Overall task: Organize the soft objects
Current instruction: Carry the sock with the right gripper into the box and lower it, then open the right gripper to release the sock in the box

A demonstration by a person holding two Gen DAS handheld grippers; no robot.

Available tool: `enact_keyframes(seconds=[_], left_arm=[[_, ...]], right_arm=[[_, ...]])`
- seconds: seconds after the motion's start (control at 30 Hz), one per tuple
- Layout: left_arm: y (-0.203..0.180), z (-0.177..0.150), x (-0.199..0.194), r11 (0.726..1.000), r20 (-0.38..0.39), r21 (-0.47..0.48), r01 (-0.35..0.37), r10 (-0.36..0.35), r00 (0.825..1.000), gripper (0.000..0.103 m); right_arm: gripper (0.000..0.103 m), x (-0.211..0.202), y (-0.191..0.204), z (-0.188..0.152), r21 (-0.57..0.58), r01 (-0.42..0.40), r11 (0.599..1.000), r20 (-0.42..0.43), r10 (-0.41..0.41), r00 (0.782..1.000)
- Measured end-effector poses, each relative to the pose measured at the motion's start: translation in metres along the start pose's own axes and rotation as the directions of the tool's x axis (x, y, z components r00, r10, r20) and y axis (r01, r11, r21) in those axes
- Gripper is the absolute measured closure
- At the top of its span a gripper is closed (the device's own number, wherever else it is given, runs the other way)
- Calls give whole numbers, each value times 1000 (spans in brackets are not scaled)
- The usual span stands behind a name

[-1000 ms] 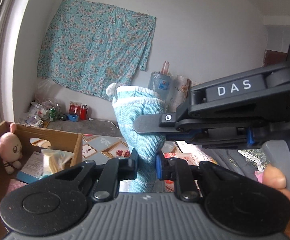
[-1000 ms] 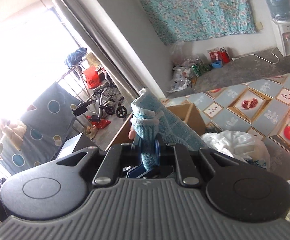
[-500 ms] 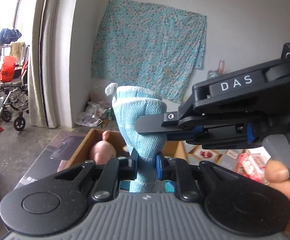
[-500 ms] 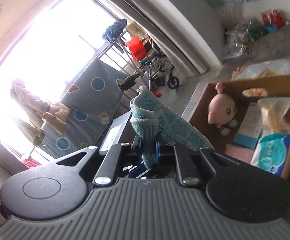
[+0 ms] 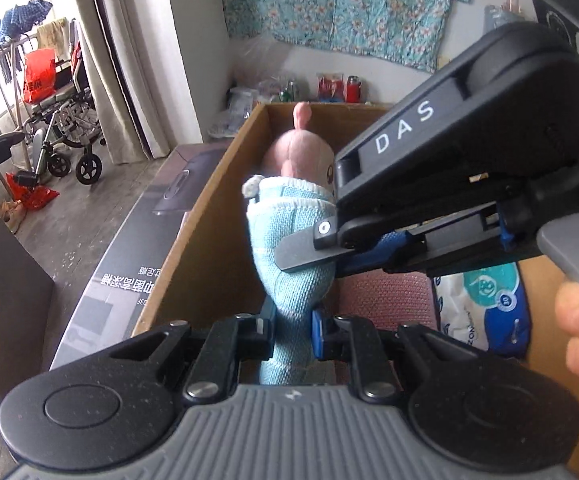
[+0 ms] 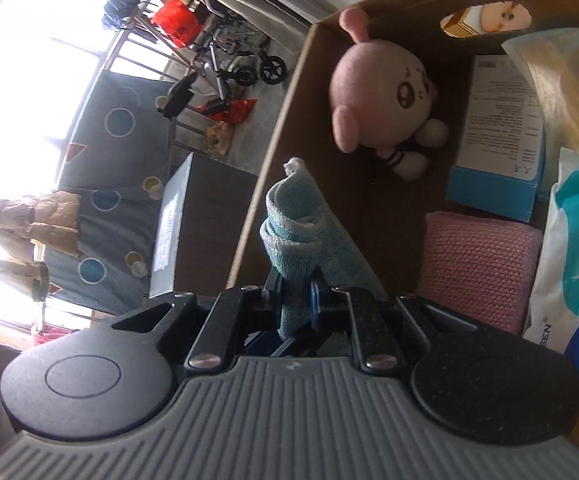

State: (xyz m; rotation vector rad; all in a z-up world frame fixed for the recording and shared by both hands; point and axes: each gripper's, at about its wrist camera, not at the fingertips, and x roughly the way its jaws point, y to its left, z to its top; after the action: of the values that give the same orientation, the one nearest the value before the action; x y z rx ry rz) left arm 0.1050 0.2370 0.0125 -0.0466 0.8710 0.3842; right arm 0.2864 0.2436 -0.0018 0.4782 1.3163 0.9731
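**Folded cloth over the box, both grippers clamped on it**

Left to right, from the wrist views:

- Far left, outside the box: grey concrete floor, folding wheelchair (image 5: pixel 55 120), orange-red plastic bag (image 5: pixel 39 76) on the railing. Not relevant.
- Dark printed flat carton (image 5: pixel 129 248) lies just beside the left wall of the open brown cardboard box (image 5: pixel 209 216).
- Folded light-blue knitted cloth with white trim (image 5: pixel 289 248) is held upright over the near-left part of the box, close to that wall. The left gripper (image 5: pixel 292 322) is pinched tight on its lower end; the right gripper (image 6: pixel 295 300) is closed on the same cloth from the side, its black body with "DAS" lettering crossing the left wrist view.
- Pink round-headed plush doll (image 6: pixel 385 108) sits in the far-left corner, past the cloth.
- Pink knitted folded cloth (image 6: pixel 481 268) is just right of the blue one, on the box floor.
- Further right: blue-and-white rectangular carton (image 6: pixel 501 140), a clear plastic pack of pale tissue (image 6: pixel 561 84), white-and-teal wet-wipes pack (image 6: pixel 577 272).

My read: the step is lowering the blue cloth into the free strip between the left wall and the pink cloth.

- Keep the fold vertical and go straight down.
- Release only once it rests on the floor, otherwise it will likely unroll.
- Risks: snagging the box rim or dragging the pink cloth. The box floor under the blue cloth is hidden, so I can't confirm clearance.
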Motion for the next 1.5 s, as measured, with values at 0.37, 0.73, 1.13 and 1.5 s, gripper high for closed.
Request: enact_keyframes(seconds=[0.37,0.73,1.13,1.5], left_arm=[[-15,-4,1,998,-14,57,-32,33,999,67],[-11,-6,5,997,-42,70,-32,35,999,67],[1,-2,2,1000,-58,3,10,-10,998,59],[-16,-12,-65,999,113,21,46,-48,992,18]], right_arm=[[91,33,-25,24,46,127,991,8,-127,992],[79,61,-22,27,-11,157,988,-7,-157,988],[72,13,-17,34,-12,97,995,70,-96,993],[27,-84,14,-30,-153,122,981,234,-83,969]])
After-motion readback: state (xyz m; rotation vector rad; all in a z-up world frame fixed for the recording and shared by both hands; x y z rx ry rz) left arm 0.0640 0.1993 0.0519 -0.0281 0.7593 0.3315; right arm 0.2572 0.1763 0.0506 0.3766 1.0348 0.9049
